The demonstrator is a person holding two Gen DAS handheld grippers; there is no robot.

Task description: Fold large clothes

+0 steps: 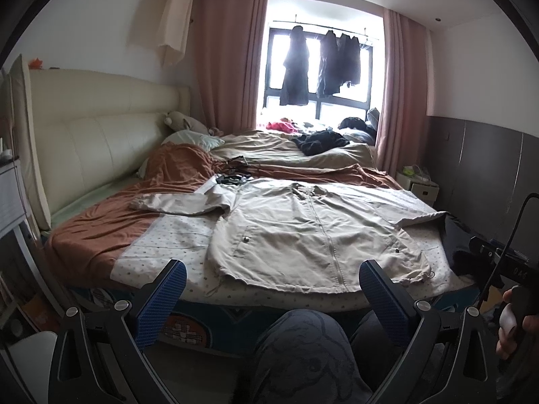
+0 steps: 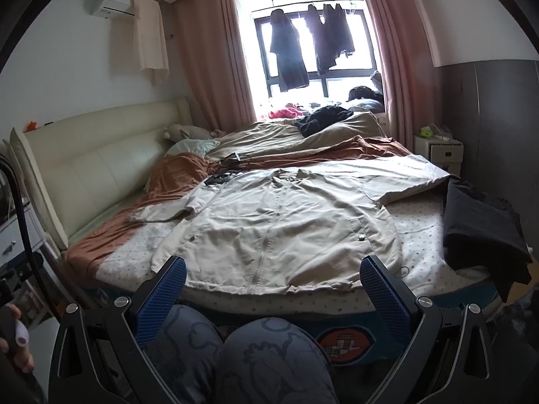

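A large beige zip-up jacket [image 1: 303,232] lies spread flat, front up, on the near part of the bed [image 1: 175,239], both sleeves stretched out sideways. The same jacket [image 2: 279,225] fills the middle of the right wrist view. My left gripper [image 1: 273,298] hangs open, short of the bed's near edge, its blue pads [image 1: 161,299] empty. My right gripper [image 2: 273,298] is open too, held back from the jacket's hem, with nothing between its fingers. The person's knees [image 2: 256,357] in grey patterned trousers sit below both grippers.
A dark folded garment [image 2: 481,232] drapes over the bed's right corner. An orange-brown blanket [image 1: 151,195], cables and small dark items [image 1: 232,175] lie beyond the jacket. A cream headboard [image 1: 94,144] stands left, a white nightstand [image 2: 441,151] right, and dark clothes [image 1: 320,141] lie near the window.
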